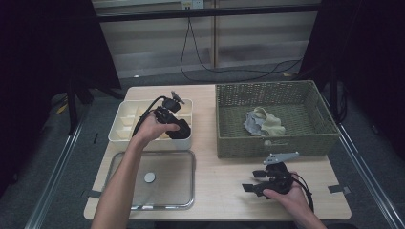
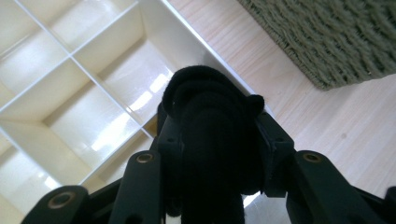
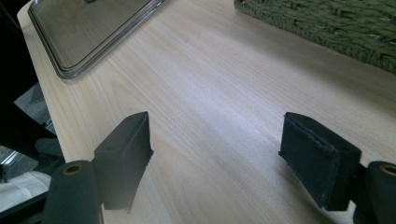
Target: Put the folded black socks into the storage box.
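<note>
Desk [image 1: 224, 176], light wood, carries everything. Woven basket [image 1: 274, 143] sits well off to the side of the left jaws, with pale rolled socks [image 1: 263, 122] inside. Clear lid [image 1: 167, 191] with a round knob lies flat on the desk, beside the right jaws as the right gripper view shows. Cream divided organizer box [image 1: 125, 125] is directly under and ahead of the left jaws.

Left gripper [image 1: 177, 128]: jaws clamped partway shut on a rolled black sock [image 2: 212, 116], the roll bulging out past the pads, hanging just over the near-corner compartments and the box's rim. Right gripper [image 1: 252, 187]: jaws wide, nothing between them, bare desk below, parked near the desk's front edge.

Risks, my read: the roll sits over the divider and rim rather than centred on one cell, so releasing here could leave it straddling a wall or tipping out onto the desk. The roll looks loosely wound; it may unfurl on release and spill over into neighbouring cells. Pushing down could shove the light box.
</note>
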`<state>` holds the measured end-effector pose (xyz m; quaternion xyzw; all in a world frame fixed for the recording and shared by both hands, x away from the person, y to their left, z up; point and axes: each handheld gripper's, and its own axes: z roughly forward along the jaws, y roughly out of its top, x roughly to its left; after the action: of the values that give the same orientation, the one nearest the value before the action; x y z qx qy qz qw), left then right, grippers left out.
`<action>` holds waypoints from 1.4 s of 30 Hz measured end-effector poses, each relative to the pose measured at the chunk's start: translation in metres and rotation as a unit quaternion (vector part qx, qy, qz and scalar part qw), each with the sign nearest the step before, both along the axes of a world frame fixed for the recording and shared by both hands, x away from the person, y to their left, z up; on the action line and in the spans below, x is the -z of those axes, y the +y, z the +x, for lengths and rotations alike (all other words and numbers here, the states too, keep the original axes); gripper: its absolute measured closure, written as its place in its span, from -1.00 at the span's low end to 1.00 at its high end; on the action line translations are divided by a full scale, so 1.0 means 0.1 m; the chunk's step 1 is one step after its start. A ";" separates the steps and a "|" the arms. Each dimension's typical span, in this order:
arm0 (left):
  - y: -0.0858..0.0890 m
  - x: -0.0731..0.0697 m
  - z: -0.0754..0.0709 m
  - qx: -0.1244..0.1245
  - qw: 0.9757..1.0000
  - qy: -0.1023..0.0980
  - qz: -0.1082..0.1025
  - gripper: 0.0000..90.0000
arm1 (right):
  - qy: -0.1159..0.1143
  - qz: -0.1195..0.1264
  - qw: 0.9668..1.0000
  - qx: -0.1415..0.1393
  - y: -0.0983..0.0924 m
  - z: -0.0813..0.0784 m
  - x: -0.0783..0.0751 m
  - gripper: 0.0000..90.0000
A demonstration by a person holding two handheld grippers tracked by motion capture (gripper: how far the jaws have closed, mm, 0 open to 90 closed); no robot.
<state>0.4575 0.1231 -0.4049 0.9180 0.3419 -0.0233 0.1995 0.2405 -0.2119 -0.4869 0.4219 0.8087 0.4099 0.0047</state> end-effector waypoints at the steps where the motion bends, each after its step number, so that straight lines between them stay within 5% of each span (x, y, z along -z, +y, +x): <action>1: -0.02 0.02 0.00 0.001 1.000 -0.001 0.001 0.35 | 0.001 0.000 1.000 -0.001 0.00 0.00 0.00 -0.46; 11: -0.12 0.24 0.03 0.003 1.000 0.015 0.017 0.36 | 0.001 -0.001 1.000 -0.003 0.01 0.00 0.00 -0.47; 26: -0.22 0.37 0.08 0.013 0.998 0.030 0.062 0.42 | 0.000 -0.004 1.000 -0.004 0.01 -0.02 0.00 -0.46; 30: -0.26 0.39 0.08 0.022 0.996 0.022 0.080 0.42 | -0.004 0.001 1.000 -0.004 0.01 -0.02 -0.01 -0.46; 33: -0.25 0.39 0.07 0.017 0.997 0.020 0.074 0.40 | -0.002 -0.002 1.000 -0.007 0.03 -0.03 -0.01 -0.46; 36: -0.24 0.35 0.03 0.034 0.996 -0.008 0.079 0.30 | -0.004 -0.001 1.000 -0.008 0.03 -0.03 -0.01 -0.46; 42: -0.14 0.28 0.02 0.040 0.998 -0.016 0.054 0.07 | 0.003 0.001 1.000 -0.006 0.03 -0.01 0.01 -0.46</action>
<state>0.4598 0.1088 -0.4326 0.9407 0.3023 0.0019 0.1537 0.2399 -0.2089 -0.4876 0.4183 0.8105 0.4100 -0.0004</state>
